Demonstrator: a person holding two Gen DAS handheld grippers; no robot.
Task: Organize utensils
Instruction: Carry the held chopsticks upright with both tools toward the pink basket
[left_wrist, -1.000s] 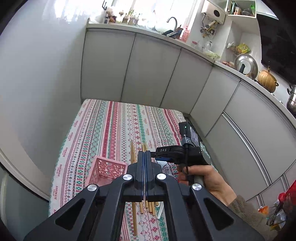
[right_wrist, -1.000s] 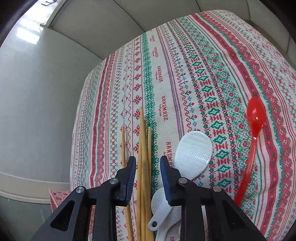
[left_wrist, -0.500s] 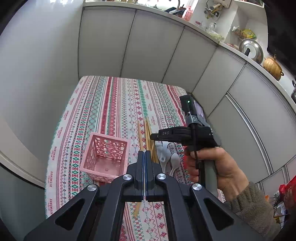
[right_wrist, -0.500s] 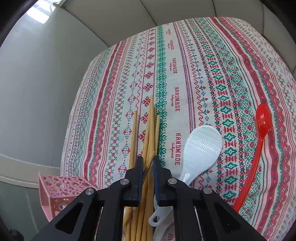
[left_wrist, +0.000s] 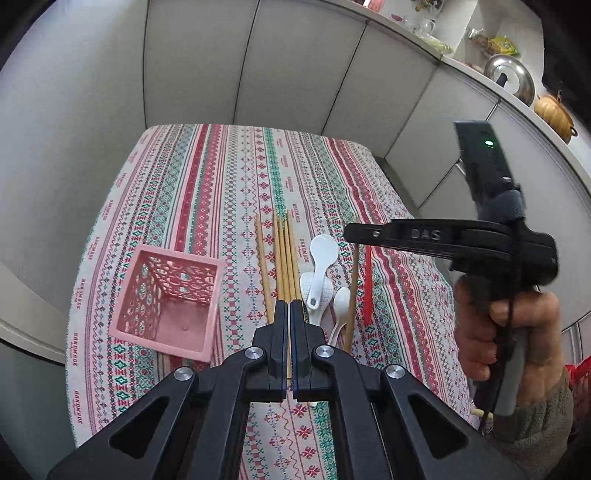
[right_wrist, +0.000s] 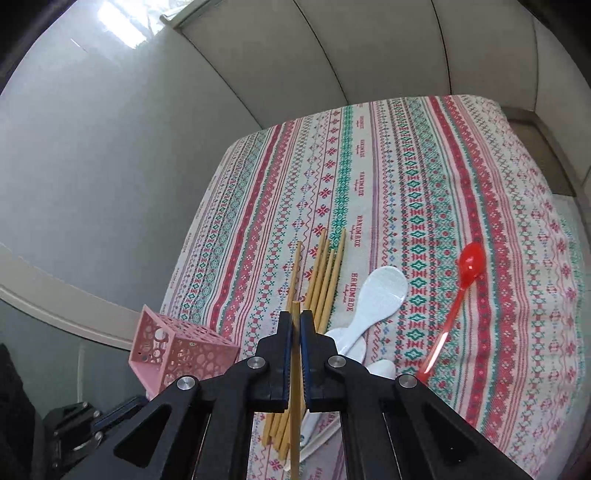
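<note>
Grey cabinet panels (left_wrist: 295, 66) wall in the far and right sides of a worktop covered by a striped red, green and white patterned cloth (left_wrist: 229, 192).

On the cloth lie the loose wooden chopsticks (right_wrist: 325, 280): five can be counted in the right wrist view, one set slightly to the left of a tight bunch of four. A sixth, single wooden chopstick (right_wrist: 295, 369) is pinched between the closed fingers of the right claw (right_wrist: 295, 325), lifted clear of the cloth, its tip poking just past the fingertips; in the left wrist view it hangs down from that claw (left_wrist: 354, 236), crossing the spoons.

Right of the bunch sit white plastic spoons (left_wrist: 323, 273): one large rice paddle with a dimpled face (right_wrist: 380, 295) and at least two smaller ones beside it, their handles overlapping so the exact count is unclear. One long translucent red plastic spoon (right_wrist: 458, 295) lies further right, apart from the white ones.

One pink perforated plastic square basket (left_wrist: 170, 299) stands left of the chopsticks, near the worktop's left edge, with nothing visible inside.

The left claw (left_wrist: 288, 314) hovers above the near ends of the chopsticks, its fingers almost pressed together with only a sliver of gap, gripping nothing. A bare hand (left_wrist: 498, 332) holds the right tool's handle.
</note>
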